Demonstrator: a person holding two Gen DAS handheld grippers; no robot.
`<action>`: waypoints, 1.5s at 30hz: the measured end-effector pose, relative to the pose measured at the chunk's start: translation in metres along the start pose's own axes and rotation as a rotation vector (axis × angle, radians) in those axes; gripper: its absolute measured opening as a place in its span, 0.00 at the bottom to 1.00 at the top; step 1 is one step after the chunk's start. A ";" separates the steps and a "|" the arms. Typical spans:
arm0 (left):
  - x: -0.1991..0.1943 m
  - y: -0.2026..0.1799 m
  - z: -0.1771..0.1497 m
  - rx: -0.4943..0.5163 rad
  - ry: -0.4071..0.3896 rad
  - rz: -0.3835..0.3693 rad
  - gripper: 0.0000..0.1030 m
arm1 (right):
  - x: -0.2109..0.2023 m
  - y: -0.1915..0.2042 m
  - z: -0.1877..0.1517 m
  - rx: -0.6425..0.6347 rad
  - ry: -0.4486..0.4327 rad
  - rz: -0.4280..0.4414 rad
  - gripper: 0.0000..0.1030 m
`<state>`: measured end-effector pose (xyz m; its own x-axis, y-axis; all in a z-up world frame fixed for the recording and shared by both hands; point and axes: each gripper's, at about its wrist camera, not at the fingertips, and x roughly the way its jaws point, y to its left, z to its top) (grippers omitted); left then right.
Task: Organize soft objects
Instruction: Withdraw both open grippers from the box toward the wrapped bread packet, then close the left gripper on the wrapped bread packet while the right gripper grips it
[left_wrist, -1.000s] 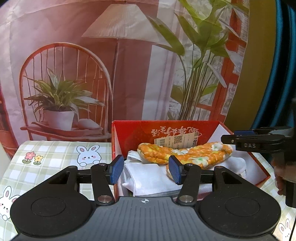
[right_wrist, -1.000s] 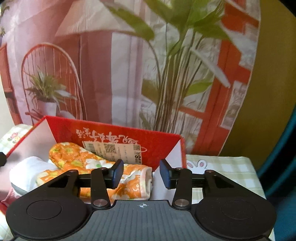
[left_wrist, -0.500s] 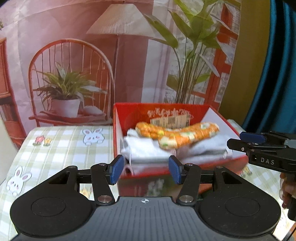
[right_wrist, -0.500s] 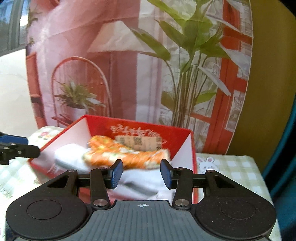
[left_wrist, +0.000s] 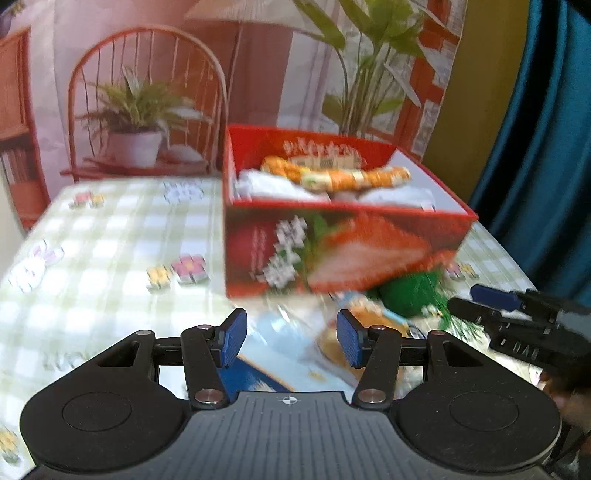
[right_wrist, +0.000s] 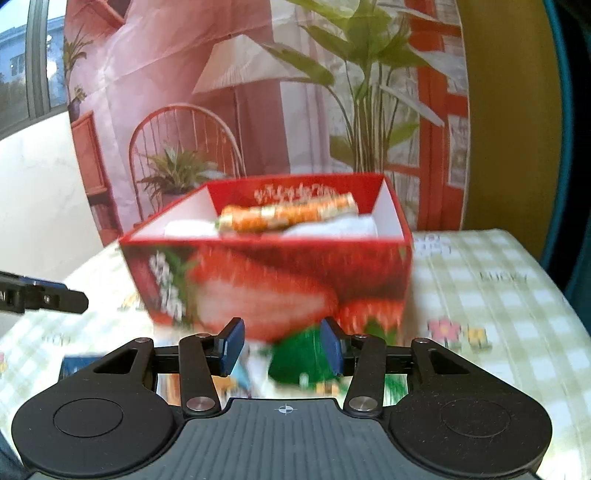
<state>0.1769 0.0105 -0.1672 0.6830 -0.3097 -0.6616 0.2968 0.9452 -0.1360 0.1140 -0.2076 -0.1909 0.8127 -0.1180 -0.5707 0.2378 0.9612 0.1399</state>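
1. The orange patterned cloth (left_wrist: 334, 176) lies rolled on top of white folded cloths (left_wrist: 273, 186) inside the red box (left_wrist: 343, 251), which stands toward the far edge of the table (left_wrist: 92, 236), nearer its right side.
2. A second ago both cameras looked down into the box from just above it; now its strawberry-printed front wall fills the views, so both hands have drawn back toward the near edge.
3. The left gripper (left_wrist: 291, 339) is released, jaws apart, nothing between them.
4. The right gripper (right_wrist: 282, 349) is also released and empty, slightly wider than a second ago.
5. Blurred packets, one green (right_wrist: 295, 360), lie at the near edge under both grippers.
6. Judgement: the cloth's placement looks finished; these packets seem next.
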 end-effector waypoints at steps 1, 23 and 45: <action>0.003 -0.002 -0.003 0.000 0.010 -0.005 0.54 | -0.003 0.001 -0.008 -0.009 0.005 -0.002 0.43; 0.063 0.000 0.003 -0.010 0.053 -0.042 0.54 | 0.006 0.046 -0.052 -0.100 0.115 0.114 0.80; 0.116 -0.019 -0.005 -0.079 0.136 -0.264 0.54 | 0.026 0.023 -0.055 -0.078 0.143 0.091 0.59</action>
<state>0.2474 -0.0426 -0.2450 0.4920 -0.5337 -0.6879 0.3956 0.8409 -0.3694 0.1108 -0.1747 -0.2472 0.7433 0.0014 -0.6689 0.1203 0.9834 0.1358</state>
